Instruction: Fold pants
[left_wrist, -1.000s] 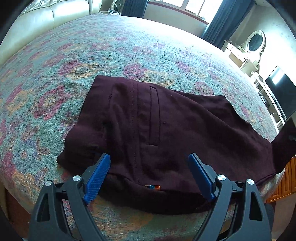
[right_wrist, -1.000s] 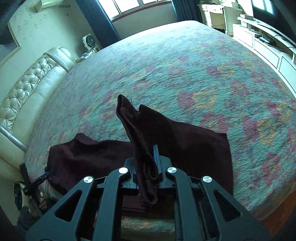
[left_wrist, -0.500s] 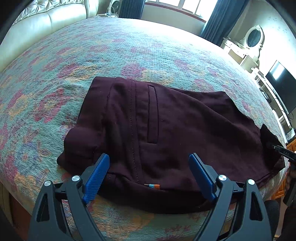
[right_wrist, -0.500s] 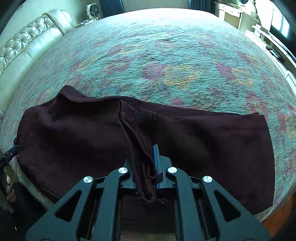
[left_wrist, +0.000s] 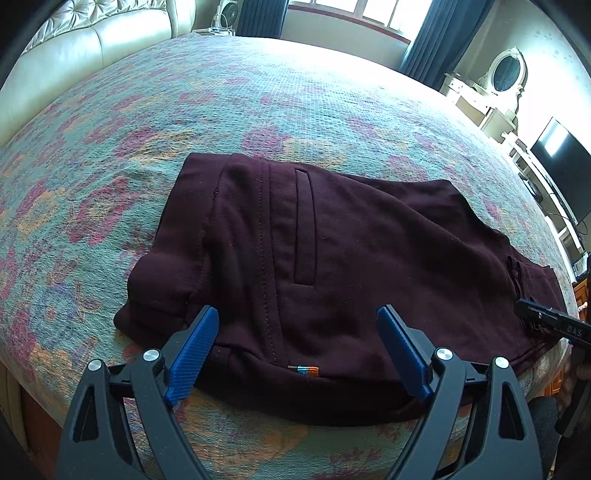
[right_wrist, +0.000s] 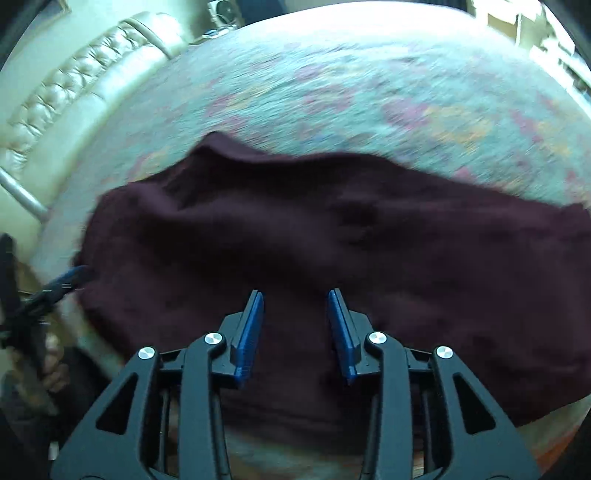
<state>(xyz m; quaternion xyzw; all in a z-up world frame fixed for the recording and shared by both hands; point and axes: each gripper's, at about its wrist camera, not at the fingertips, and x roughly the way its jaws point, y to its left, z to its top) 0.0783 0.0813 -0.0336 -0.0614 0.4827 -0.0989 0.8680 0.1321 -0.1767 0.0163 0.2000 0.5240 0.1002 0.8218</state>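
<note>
Maroon pants (left_wrist: 332, 258) lie folded at the bed's near edge, open floral bedspread (left_wrist: 258, 103) beyond; left gripper (left_wrist: 295, 343) spread wide above the waistband, right gripper (right_wrist: 295, 321) opening, nothing pinched

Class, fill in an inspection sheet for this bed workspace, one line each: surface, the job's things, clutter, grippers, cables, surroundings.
Surface: bed with a floral bedspread.
Job's things: dark maroon pants lying spread near the bed's front edge, welt pocket facing up, small striped tag at the near hem.
Clutter: nothing seen on the bedspread.
Grippers: left gripper open over the pants, nothing gripped; right gripper with jaws opening, cloth lying below, not pinched.
Cables: some by the TV stand, unclear.
Surroundings: padded headboard, curtained window, oval mirror, television.
</note>
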